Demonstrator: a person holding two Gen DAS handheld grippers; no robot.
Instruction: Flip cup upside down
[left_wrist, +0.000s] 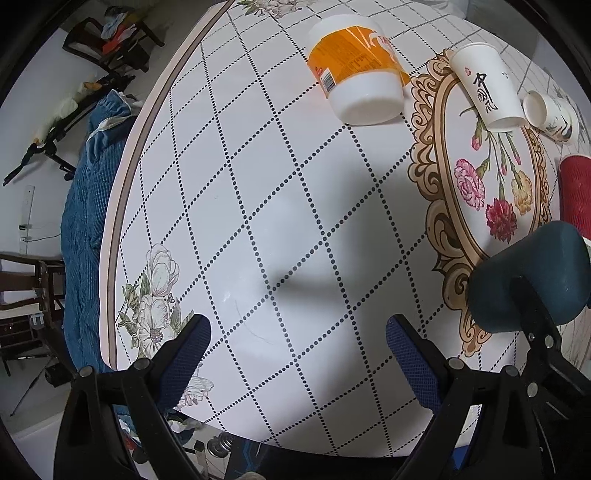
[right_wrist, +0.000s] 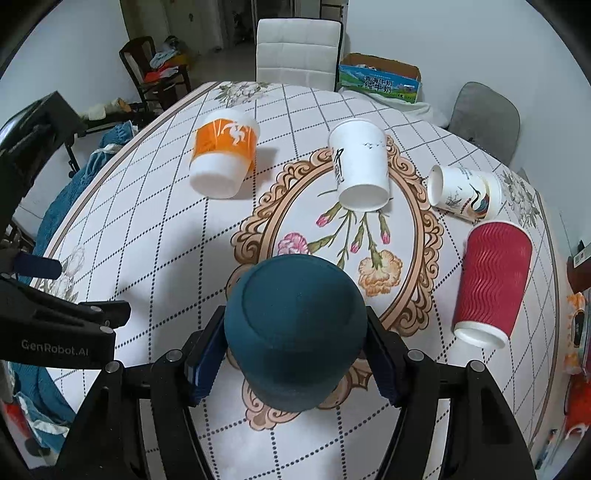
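A dark teal cup (right_wrist: 295, 328) stands upside down on the table, its base toward the right wrist camera. My right gripper (right_wrist: 295, 365) has its blue pads against the cup's two sides. The cup also shows at the right edge of the left wrist view (left_wrist: 528, 280), with the right gripper's black finger over it. My left gripper (left_wrist: 297, 343) is open and empty above the bare tablecloth, left of the teal cup.
An orange-and-white cup (right_wrist: 223, 157), a white paper cup (right_wrist: 360, 166) and a red ribbed cup (right_wrist: 491, 280) stand upside down. A small printed cup (right_wrist: 463, 192) lies on its side. The table's edge (left_wrist: 122, 206) runs close at the left; chairs stand behind.
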